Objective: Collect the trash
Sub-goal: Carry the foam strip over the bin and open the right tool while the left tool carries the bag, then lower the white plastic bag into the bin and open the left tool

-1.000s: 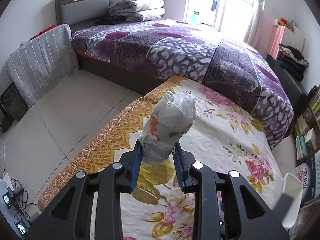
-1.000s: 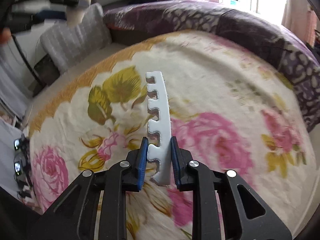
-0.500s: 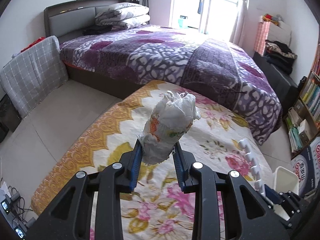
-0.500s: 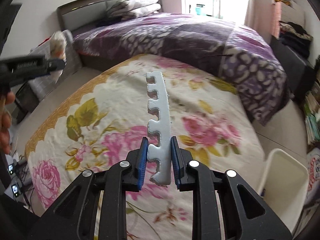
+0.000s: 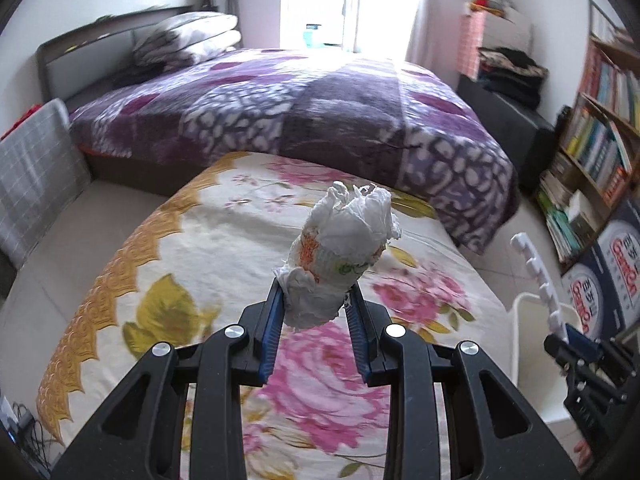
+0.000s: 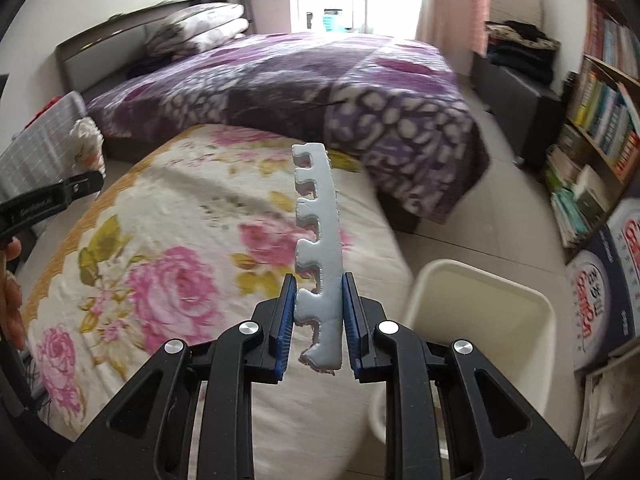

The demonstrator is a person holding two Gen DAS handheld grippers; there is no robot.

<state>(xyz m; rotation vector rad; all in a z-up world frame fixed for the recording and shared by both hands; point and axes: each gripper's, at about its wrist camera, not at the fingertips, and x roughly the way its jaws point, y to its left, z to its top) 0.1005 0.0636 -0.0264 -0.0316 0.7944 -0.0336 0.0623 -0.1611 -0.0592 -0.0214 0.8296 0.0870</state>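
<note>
1. The left claw [image 5: 314,310] was clamped on a rolled diaper [image 5: 340,256], held above the flowered mattress [image 5: 224,248].
2. The right claw [image 6: 319,320] was pinched tight on a notched foam strip [image 6: 318,236].
3. Over the last second both claws had swung away from the mattress toward the white bin [image 6: 480,312], which had come into full view beside the right claw.
4. Both pieces seemed ready for dropping in; neither was yet over the opening.

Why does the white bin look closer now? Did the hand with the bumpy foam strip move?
Yes. The right gripper, shut on the foam strip, swung rightward off the flowered mattress toward the white bin.
</note>
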